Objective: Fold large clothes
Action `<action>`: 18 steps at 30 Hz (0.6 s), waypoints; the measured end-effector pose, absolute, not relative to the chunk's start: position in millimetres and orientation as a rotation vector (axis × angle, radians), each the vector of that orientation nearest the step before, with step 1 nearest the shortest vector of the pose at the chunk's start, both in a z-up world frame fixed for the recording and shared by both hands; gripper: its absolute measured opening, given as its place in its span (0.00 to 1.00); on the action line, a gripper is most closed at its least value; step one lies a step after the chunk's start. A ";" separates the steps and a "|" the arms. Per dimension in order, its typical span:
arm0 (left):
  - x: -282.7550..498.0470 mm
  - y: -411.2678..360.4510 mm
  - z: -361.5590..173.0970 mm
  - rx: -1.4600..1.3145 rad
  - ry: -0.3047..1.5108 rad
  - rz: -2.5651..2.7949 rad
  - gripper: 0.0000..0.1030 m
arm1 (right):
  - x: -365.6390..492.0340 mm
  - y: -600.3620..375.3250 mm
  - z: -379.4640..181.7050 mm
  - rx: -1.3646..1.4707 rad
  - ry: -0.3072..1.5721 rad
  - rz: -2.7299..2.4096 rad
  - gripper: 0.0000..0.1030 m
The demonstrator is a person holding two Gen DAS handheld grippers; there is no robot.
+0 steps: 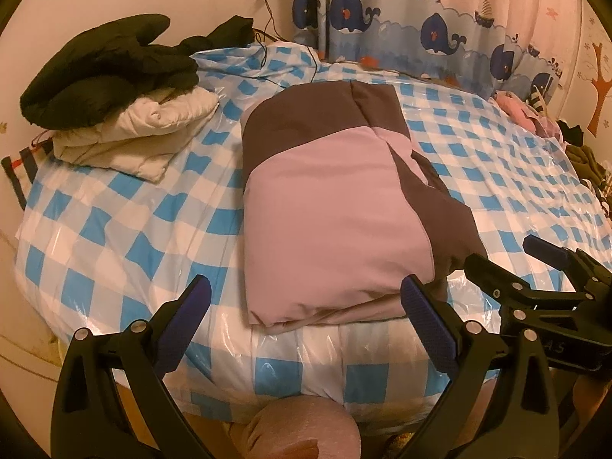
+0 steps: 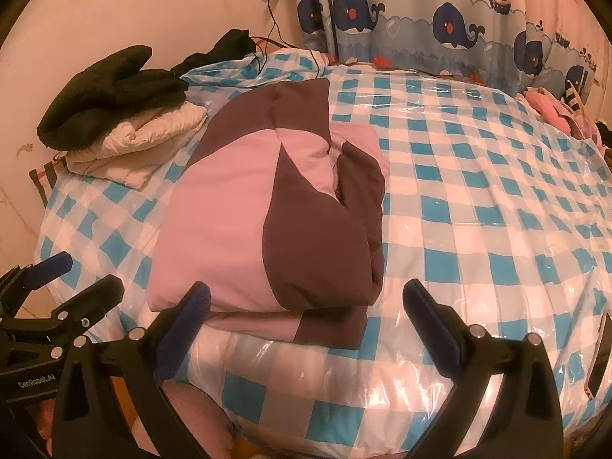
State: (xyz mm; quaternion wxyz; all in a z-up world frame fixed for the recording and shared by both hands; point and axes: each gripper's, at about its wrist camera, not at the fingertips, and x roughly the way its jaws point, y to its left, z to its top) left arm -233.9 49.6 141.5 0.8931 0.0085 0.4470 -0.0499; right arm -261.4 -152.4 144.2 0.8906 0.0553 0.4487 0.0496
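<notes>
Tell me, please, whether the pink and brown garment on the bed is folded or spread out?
Folded: the pink and brown garment lies as a compact stacked bundle, layered edges showing at its near end.

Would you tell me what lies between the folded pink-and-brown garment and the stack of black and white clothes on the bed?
Only bare checkered bed cover separates the pink-and-brown garment from the clothes stack; both wrist views show it.

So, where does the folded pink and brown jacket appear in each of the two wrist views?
Left wrist: the pink and brown jacket lies in the middle, reaching down to the open left gripper.
Right wrist: the jacket lies left of the middle, above the left finger of the open right gripper.
Shared landmark: the black and white clothes pile, to the jacket's upper left in both.
</notes>
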 end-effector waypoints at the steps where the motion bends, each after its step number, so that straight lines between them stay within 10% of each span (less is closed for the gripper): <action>1: -234.2 50.5 141.4 0.018 0.927 -0.100 0.92 | -261.6 -151.7 144.2 0.113 0.933 0.103 0.93; 18: -234.7 61.5 143.8 0.028 0.904 -0.066 0.92 | -261.1 -151.6 136.4 0.102 0.953 0.115 0.93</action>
